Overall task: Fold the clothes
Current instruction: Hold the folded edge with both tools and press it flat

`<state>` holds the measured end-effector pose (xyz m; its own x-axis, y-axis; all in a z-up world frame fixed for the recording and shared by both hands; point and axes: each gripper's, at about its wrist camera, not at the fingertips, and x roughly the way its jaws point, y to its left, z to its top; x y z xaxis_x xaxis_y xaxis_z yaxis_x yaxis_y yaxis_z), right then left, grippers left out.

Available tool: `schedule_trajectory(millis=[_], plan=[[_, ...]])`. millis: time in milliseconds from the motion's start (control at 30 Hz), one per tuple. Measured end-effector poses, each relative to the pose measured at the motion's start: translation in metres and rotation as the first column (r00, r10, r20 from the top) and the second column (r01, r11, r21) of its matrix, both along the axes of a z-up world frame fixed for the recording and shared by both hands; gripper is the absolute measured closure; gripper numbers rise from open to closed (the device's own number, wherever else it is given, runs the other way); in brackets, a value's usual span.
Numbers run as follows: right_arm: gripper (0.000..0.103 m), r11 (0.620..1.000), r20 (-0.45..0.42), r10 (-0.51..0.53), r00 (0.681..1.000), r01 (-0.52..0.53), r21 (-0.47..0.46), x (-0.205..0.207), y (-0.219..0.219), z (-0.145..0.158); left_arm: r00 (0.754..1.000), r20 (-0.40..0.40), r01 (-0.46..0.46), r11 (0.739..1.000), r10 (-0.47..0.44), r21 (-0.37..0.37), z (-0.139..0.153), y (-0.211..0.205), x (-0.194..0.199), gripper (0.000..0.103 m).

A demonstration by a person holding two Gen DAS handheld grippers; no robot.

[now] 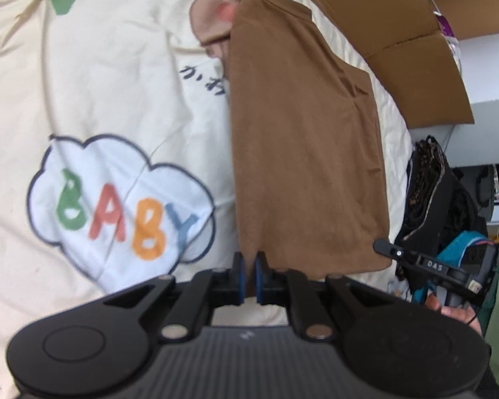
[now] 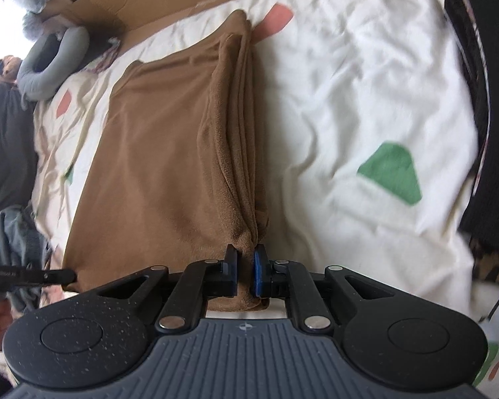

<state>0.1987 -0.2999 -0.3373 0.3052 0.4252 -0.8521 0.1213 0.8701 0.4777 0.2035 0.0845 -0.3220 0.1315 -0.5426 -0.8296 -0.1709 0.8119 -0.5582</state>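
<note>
Left wrist view: brown garment (image 1: 302, 153) lies on the bed quilt (image 1: 93, 76), right of its BABY cloud (image 1: 119, 199).
Left tongs (image 1: 249, 267): clamped on garment's near edge.
Right tongs (image 2: 246, 264): clamped on bunched folds — the opposite corner.
Technique: raise both corners evenly, keep the edge taut.

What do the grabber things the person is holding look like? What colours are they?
Both are black. The left gripper and the right gripper each have two flat fingers with blue pads, thin black link arms with shiny silver pins, two round discs and a ribbed dark grey body with a tiny white mark. Seen from the side, one shows small white letters.
</note>
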Motion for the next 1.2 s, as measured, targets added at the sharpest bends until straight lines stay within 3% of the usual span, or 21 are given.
schedule_trajectory(millis=[367, 567, 667, 733, 767, 900, 967, 1200], plan=[[0.096, 0.988, -0.086, 0.141, 0.986, -0.134, 0.083, -0.024, 0.02, 0.001, 0.996, -0.059, 0.063, 0.998, -0.062, 0.017, 0.003, 0.016, -0.029, 0.097], [0.093, 0.985, -0.173, 0.169, 0.97, -0.158, 0.075, -0.03, 0.028, -0.023, 0.993, -0.109, 0.041, 0.999, -0.038, 0.025, -0.03, 0.025, -0.037, 0.097], [0.087, 0.986, -0.185, 0.156, 0.97, -0.141, 0.093, -0.03, 0.025, -0.027, 0.993, -0.119, 0.03, 0.999, -0.027, 0.022, -0.042, 0.028, -0.038, 0.096], [0.072, 0.984, -0.179, 0.168, 0.969, -0.154, 0.089, -0.029, 0.024, -0.023, 0.993, -0.113, 0.032, 0.999, -0.029, 0.019, -0.042, 0.029, -0.038, 0.095], [0.07, 0.983, -0.172, 0.173, 0.97, -0.16, 0.085, -0.029, 0.023, -0.021, 0.993, -0.109, 0.035, 0.999, -0.033, 0.02, -0.041, 0.029, -0.039, 0.095], [0.068, 0.982, -0.129, 0.178, 0.975, -0.168, 0.089, -0.023, 0.018, -0.01, 0.994, -0.096, 0.058, 0.997, -0.053, 0.051, -0.04, 0.03, -0.041, 0.097], [0.063, 0.98, -0.111, 0.185, 0.976, -0.176, 0.09, -0.02, 0.015, -0.009, 0.994, -0.096, 0.058, 0.997, -0.052, 0.055, -0.04, 0.032, -0.044, 0.097], [0.058, 0.978, -0.124, 0.196, 0.973, -0.184, 0.101, -0.009, 0.026, -0.036, 0.994, -0.102, 0.053, 0.997, -0.048, 0.051, -0.045, 0.034, -0.047, 0.097]])
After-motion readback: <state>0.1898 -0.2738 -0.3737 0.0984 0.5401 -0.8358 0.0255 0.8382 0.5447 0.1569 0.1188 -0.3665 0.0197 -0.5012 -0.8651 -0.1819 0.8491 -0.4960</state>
